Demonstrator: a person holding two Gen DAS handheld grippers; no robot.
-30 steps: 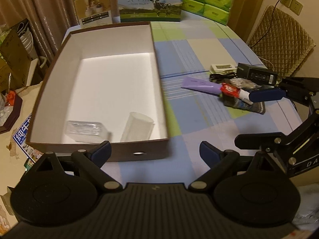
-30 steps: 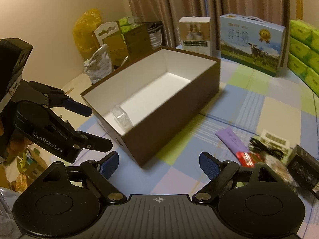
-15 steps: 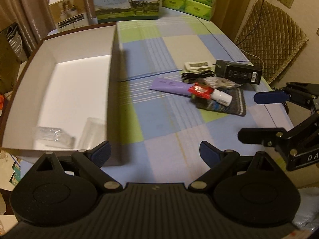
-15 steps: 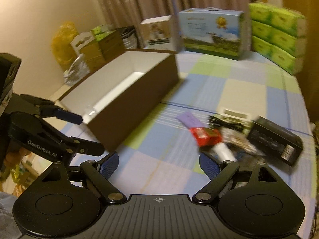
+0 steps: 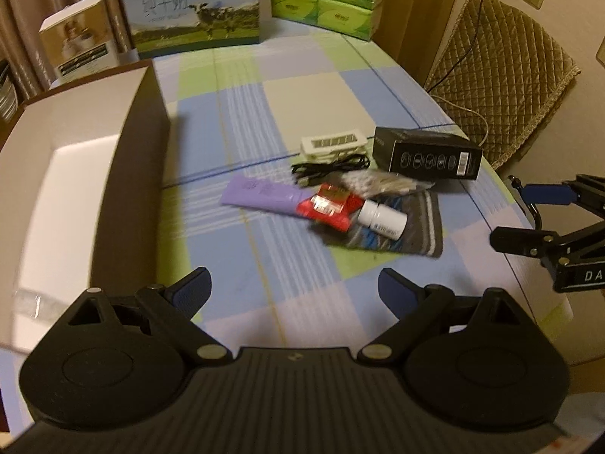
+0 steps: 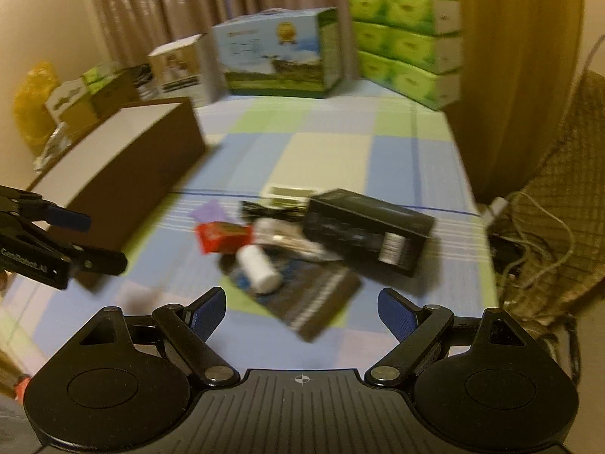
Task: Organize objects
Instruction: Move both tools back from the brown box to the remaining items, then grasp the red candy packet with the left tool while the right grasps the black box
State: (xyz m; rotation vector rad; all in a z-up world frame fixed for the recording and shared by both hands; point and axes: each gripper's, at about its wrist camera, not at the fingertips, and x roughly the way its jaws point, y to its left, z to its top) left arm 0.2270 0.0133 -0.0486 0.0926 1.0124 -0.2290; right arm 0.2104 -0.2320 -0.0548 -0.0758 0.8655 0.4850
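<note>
White bottle [image 6: 260,269] on striped cloth [image 6: 314,302], ahead of right gripper [image 6: 301,307] fingers; both grippers' fingers spread, empty.

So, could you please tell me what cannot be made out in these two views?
- Brown box contents: left wrist view, cut off by the left edge and motion-blurred.
- Black box label print: right wrist view, blurred.
- Items under the red packet: both views, overlapping pile hides them.
- Sock: partly covered by the white bottle.

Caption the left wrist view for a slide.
Open left gripper faces a pile: purple tube, white bottle, black box.
</note>
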